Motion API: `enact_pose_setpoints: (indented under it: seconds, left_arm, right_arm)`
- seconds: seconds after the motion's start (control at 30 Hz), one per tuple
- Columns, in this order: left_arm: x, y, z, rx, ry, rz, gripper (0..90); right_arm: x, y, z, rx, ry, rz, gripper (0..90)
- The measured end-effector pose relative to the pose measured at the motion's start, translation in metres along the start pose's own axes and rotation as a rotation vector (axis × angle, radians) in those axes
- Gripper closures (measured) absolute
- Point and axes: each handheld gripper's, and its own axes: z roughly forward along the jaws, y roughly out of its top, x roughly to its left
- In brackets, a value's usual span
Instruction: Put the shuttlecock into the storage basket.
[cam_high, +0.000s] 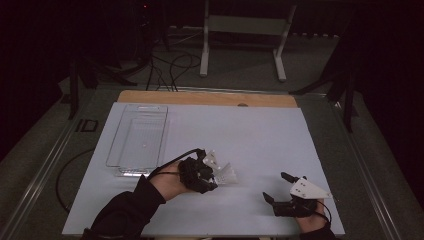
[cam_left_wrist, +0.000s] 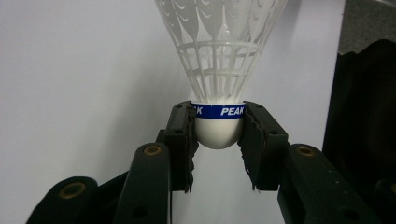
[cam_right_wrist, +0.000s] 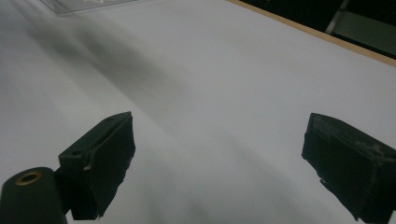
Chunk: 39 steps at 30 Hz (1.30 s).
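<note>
The shuttlecock sits between the jaws of the left tool, pinched by its rounded white cork base just below the blue band printed PEAK, with the skirt pointing away from the tool. In the high view the left tool holds it just above the desk, the skirt fanning out to that tool's right.

The grip is the weak point. The base is a smooth dome and the ridged black pads meet it only along its widest part, so a small twist or a jolt could squirt it out forward. Squeezing harder would not help much, and pressure higher up would crush the skirt, which looks like thin white plastic: an open lattice of ribs near the base, widening into moulded feather shapes. It would likely bend easily and spring back, yet could crease.

The right tool rests near the desk's front edge, well to the right of the left one, jaws spread wide with nothing between them. A clear plastic tray with thin walls lies beyond the left tool; knocking the skirt on its rim could tip the shuttlecock loose.
</note>
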Motion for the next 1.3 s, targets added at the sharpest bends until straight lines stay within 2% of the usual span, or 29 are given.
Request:
enact_pose_setpoints:
  seconds: [0.07,0.2,0.43,0.47,0.6,0.7,0.87,1.2,1.3]
  left_arm:
    - [0.002,-0.001,-0.003,0.003,0.008,-0.013,66.7]
    - [0.003,-0.002,-0.007,-0.003,0.006,-0.012,66.7]
    - [0.011,-0.009,-0.020,-0.009,0.019,-0.049,66.7]
    - [0.012,-0.009,-0.021,-0.006,0.030,-0.049,66.7]
    - [0.012,-0.010,-0.025,-0.011,0.028,-0.047,66.7]
    - [0.013,-0.010,-0.033,-0.008,0.048,-0.043,66.7]
    - [0.017,-0.013,-0.043,-0.030,0.059,-0.058,66.7]
    - [0.022,-0.026,-0.058,-0.029,0.092,-0.083,66.7]
    - [0.026,-0.033,-0.068,-0.036,0.105,-0.102,66.7]
  right_arm:
    - [0.000,0.000,0.000,-0.001,0.000,0.002,9.1]
    - [0.001,0.000,0.000,-0.001,0.000,-0.001,9.0]
    - [0.001,0.001,-0.002,-0.017,-0.004,-0.010,9.0]
    - [0.001,0.001,-0.002,-0.018,-0.001,-0.006,9.0]
    - [0.001,0.001,-0.001,-0.018,0.007,-0.005,9.0]
    - [0.002,0.001,0.000,-0.018,0.007,-0.008,9.0]
    - [0.002,0.001,-0.001,-0.017,0.007,-0.001,9.0]
    - [0.002,0.001,0.000,-0.014,0.005,-0.007,9.0]
    - [0.003,0.002,0.000,-0.013,0.007,-0.010,9.0]
